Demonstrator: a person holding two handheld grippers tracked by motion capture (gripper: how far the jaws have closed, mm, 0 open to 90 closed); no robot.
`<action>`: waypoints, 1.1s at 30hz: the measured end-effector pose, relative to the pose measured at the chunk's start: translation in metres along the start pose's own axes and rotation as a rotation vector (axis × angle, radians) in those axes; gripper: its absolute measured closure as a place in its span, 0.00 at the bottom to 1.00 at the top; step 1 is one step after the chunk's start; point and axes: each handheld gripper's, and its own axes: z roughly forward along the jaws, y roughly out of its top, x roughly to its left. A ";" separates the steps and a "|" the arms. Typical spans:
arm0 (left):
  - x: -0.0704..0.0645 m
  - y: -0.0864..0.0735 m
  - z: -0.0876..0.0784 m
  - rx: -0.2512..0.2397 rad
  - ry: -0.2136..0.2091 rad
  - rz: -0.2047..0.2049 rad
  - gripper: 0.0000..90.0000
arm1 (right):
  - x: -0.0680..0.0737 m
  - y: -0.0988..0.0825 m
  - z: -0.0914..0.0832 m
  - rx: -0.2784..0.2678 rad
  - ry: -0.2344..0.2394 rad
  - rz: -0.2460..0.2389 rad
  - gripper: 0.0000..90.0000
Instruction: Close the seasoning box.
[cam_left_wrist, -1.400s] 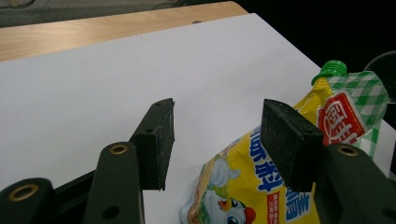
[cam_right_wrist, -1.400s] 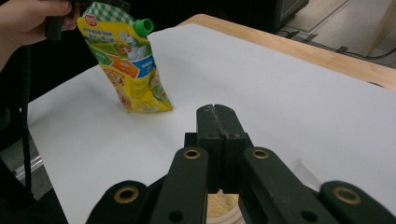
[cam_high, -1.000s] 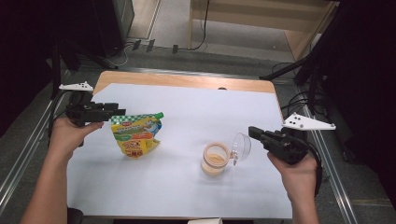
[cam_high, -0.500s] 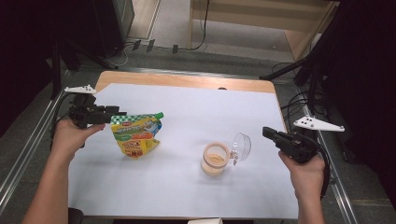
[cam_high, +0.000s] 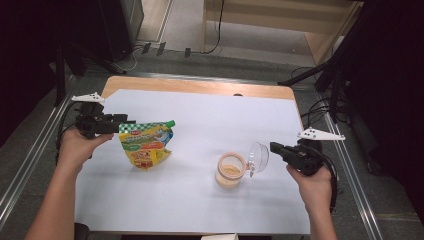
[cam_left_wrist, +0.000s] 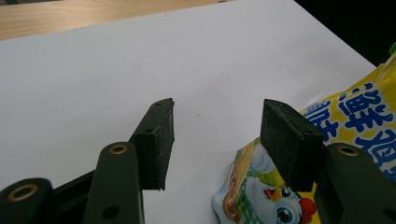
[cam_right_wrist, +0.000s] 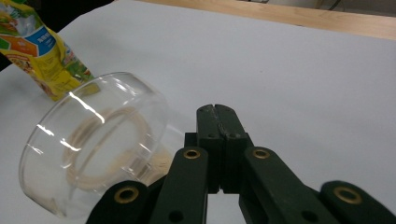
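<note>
A yellow snack pouch (cam_high: 145, 146) with a green top edge lies on the white table cover (cam_high: 210, 115) at the left. My left gripper (cam_high: 127, 121) sits at the pouch's top left corner. In the left gripper view it (cam_left_wrist: 217, 109) is open, with bare table between the jaws and the pouch (cam_left_wrist: 355, 121) beside and behind the right-hand jaw. A small glass jar (cam_high: 230, 171) holding beige powder stands right of centre, its clear hinged lid (cam_high: 259, 156) tipped open. My right gripper (cam_high: 274, 147) is shut and empty just right of the lid (cam_right_wrist: 93, 154); its jaws (cam_right_wrist: 217, 112) meet.
A strip of wooden tabletop (cam_high: 200, 87) shows along the far edge. Metal rails (cam_high: 30, 165) run down both sides of the table. Cables and dark stands lie on the floor beyond. The pouch (cam_right_wrist: 42, 51) appears at the upper left of the right gripper view.
My right gripper swung out to the right, away from the jar's lid, then came back toward it and sits a little lower. The left gripper, pouch and jar have stayed put.
</note>
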 end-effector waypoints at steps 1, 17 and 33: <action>0.000 0.000 0.000 -0.001 0.001 0.001 0.51 | 0.002 0.000 0.002 0.004 0.008 -0.002 1.00; -0.002 0.000 0.002 -0.008 0.006 0.007 0.51 | 0.016 -0.004 0.021 0.036 0.073 -0.009 1.00; -0.001 0.000 0.002 -0.012 0.005 0.007 0.50 | 0.047 -0.002 0.036 0.050 0.138 -0.111 0.93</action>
